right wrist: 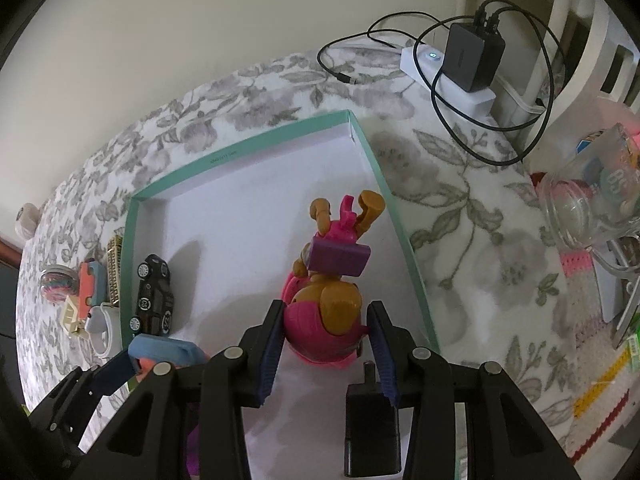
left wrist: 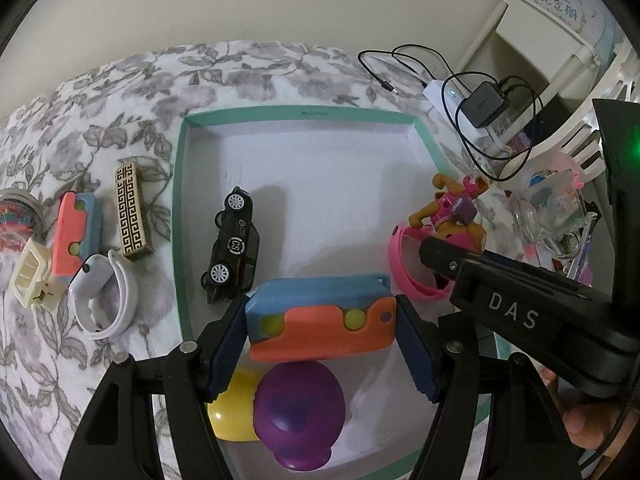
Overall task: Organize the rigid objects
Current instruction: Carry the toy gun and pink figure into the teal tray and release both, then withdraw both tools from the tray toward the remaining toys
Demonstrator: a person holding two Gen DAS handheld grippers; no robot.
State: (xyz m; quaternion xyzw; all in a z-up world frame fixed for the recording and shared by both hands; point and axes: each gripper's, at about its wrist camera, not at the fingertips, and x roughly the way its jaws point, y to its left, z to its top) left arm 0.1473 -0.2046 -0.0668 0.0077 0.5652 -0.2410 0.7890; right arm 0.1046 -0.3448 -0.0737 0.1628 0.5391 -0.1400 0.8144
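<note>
My left gripper [left wrist: 322,344] is shut on a blue and orange block toy [left wrist: 320,326] and holds it over the near part of the teal-rimmed box lid [left wrist: 178,200]. A black toy car [left wrist: 234,246] lies inside the lid on the left. A purple toy [left wrist: 298,412] and a yellow ball [left wrist: 234,408] lie under the held block. My right gripper [right wrist: 324,354] is shut on a pink and brown puppy figure [right wrist: 328,312] above the lid's right side [right wrist: 400,224]. The figure also shows in the left wrist view [left wrist: 452,216].
Left of the lid lie a second blue and orange block [left wrist: 76,236], a patterned bar [left wrist: 130,212], a white wristband [left wrist: 106,296], a cream clip [left wrist: 30,276] and a jar [left wrist: 14,220]. A pink band [left wrist: 408,280] lies by the lid's right edge. A charger and cables [right wrist: 472,60] and a glass jar [right wrist: 588,200] are at the right.
</note>
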